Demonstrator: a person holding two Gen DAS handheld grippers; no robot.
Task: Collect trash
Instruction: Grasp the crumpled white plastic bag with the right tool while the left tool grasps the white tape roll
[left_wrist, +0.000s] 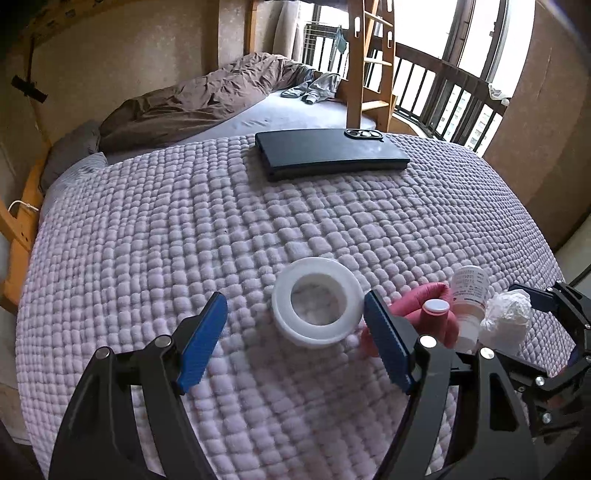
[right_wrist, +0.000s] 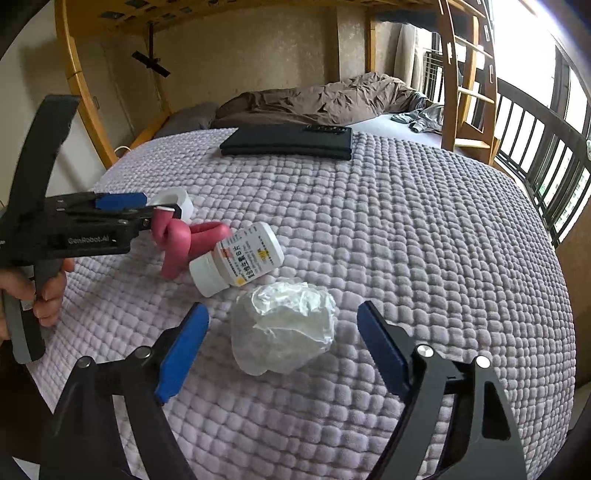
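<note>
On the lilac quilted bed cover lie a white tape roll (left_wrist: 317, 301), a knotted pink foam tube (right_wrist: 186, 244), a white pill bottle (right_wrist: 242, 258) on its side and a crumpled white plastic wad (right_wrist: 284, 326). My left gripper (left_wrist: 295, 339) is open with its blue pads on either side of the tape roll, not touching. My right gripper (right_wrist: 282, 347) is open around the plastic wad, which lies between its blue fingers. The tube (left_wrist: 424, 301), bottle (left_wrist: 469, 295) and wad (left_wrist: 506, 319) also show in the left wrist view, right of the roll.
A dark flat case (left_wrist: 328, 153) with a phone (left_wrist: 364, 133) on it lies at the far side of the cover. Behind are a bunk bed with a brown duvet (left_wrist: 192, 99), a wooden ladder (left_wrist: 369, 62) and a balcony railing (right_wrist: 543, 155).
</note>
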